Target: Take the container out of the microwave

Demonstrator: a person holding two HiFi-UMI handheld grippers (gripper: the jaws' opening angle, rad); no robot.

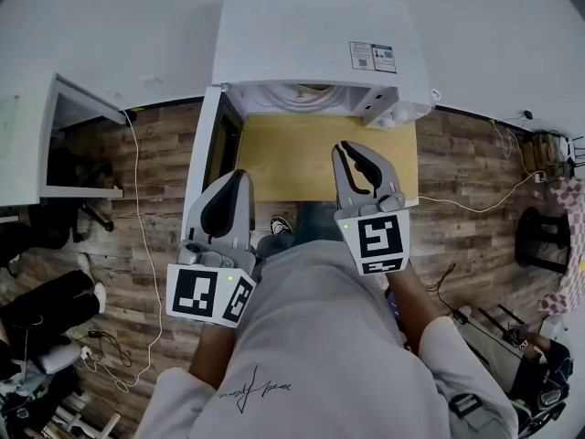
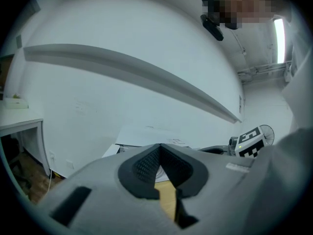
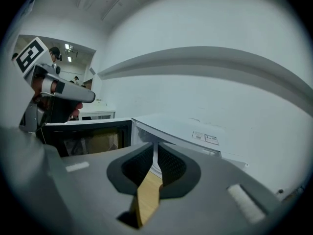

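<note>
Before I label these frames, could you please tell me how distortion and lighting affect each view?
Head view: fisheye curves the floorboards; the microwave is evenly lit, sharp. Left gripper view: the wall ledge bows into an arc; a ceiling light glares. Right gripper view: the same bowing, dark corners.

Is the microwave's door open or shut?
Open. The white box-shaped microwave has its dark-windowed door swung out to the left in the head view, so its front opening is uncovered.
</note>
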